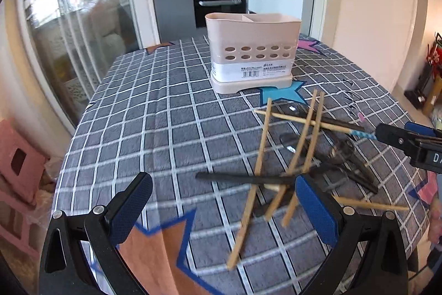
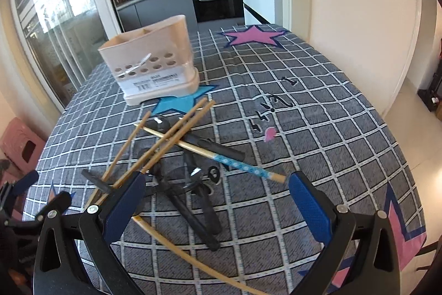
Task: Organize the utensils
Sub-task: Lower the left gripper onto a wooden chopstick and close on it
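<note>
Near the table's [image 2: 317, 107] right edge, your right tool [image 2: 215, 203], jaws apart, faces the patterned chopstick [image 2: 243, 166]: light, stiff, slippery; grip mid-shaft. Left tool [image 1: 221, 209] likewise gapes.

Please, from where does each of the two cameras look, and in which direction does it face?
Left wrist: sits on the left tool, facing across the checked tablecloth to the beige holder; its own open fingers show, and the right tool at right.
Right wrist: sits on the right tool, facing over the utensil pile toward the kitchen; its own open fingers show, the left tool at left.
Shared: holder, pile, blue-patterned chopstick, tablecloth.
</note>
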